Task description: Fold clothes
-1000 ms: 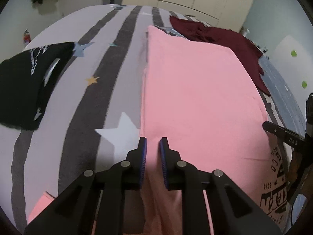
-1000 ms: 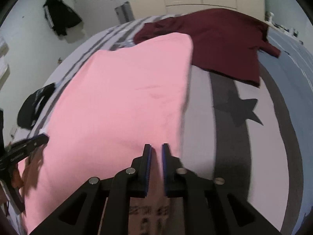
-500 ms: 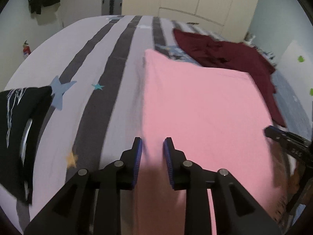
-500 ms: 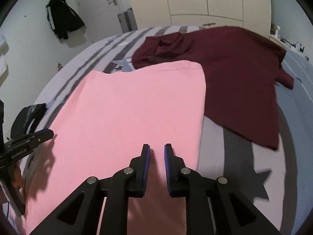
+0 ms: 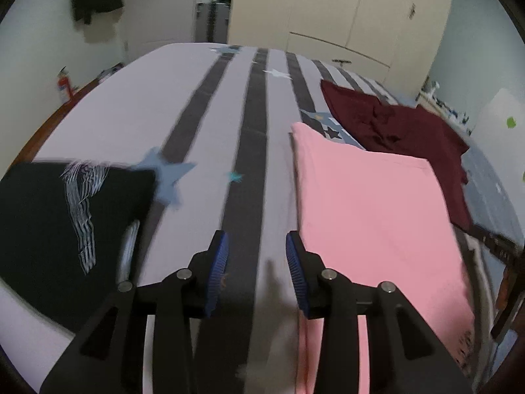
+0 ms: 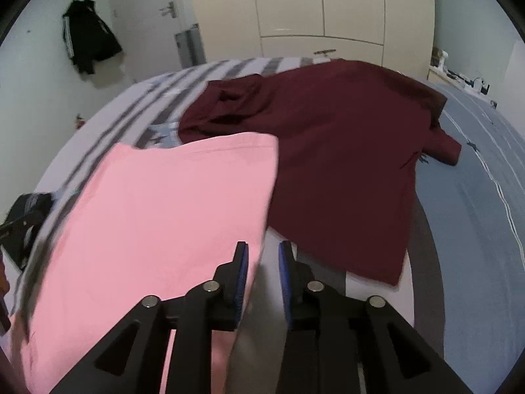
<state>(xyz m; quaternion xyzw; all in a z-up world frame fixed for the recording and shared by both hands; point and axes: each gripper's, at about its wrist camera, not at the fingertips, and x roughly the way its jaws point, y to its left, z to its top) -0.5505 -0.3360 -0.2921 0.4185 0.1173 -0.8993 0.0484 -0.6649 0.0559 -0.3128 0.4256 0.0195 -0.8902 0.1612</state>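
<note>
The left gripper's fingers [image 5: 219, 262] are spreading apart with nothing between them, only the striped bedspread [image 5: 210, 124] showing through the gap, and the left gripper [image 5: 256, 271] is hanging released over the bed. The folded pink shirt [image 5: 370, 216] is lying flat just to the right of these fingers, its near edge passing under the right-hand one. Off to the left, a black garment [image 5: 49, 229] is resting on the bed, well apart. The right gripper [image 6: 262, 279] is opening too, gripping nothing; the pink shirt [image 6: 157, 229] is sitting under and left of its fingers [image 6: 242, 272], while the maroon shirt [image 6: 334, 157] is sprawling ahead and to the right, tucked against the pink one's far edge.
</note>
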